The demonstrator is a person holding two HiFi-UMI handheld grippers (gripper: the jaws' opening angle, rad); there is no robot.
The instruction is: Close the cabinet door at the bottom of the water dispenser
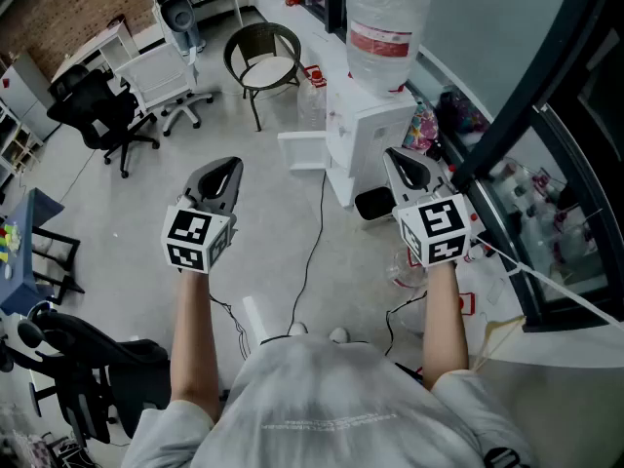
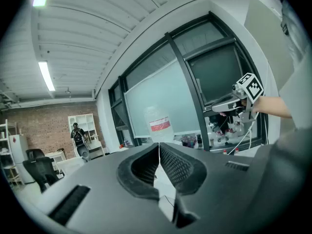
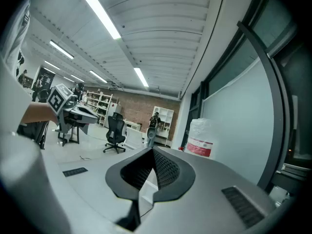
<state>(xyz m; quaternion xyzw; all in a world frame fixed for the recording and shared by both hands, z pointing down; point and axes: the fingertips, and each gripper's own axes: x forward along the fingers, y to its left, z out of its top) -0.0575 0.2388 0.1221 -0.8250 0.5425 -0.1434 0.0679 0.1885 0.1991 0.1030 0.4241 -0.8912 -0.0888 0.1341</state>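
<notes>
The white water dispenser (image 1: 363,135) stands ahead on the floor, carrying a big clear bottle (image 1: 386,27) with a red label. Its bottom cabinet door (image 1: 301,150) hangs open, swung out to the left. My left gripper (image 1: 226,169) is held in the air left of the door, shut and empty. My right gripper (image 1: 402,162) hovers in front of the dispenser's right side, also shut and empty. In the left gripper view the closed jaw tips (image 2: 159,144) point at the bottle (image 2: 158,126). The right gripper view shows its tips (image 3: 153,150) together, the bottle (image 3: 201,138) to their right.
A black bin (image 1: 373,203) sits at the dispenser's foot, with a cable (image 1: 312,247) trailing across the floor toward me. A round stool (image 1: 263,57) and office chairs (image 1: 102,115) stand behind and left. A window frame (image 1: 531,105) and cluttered ledge (image 1: 546,227) run along the right.
</notes>
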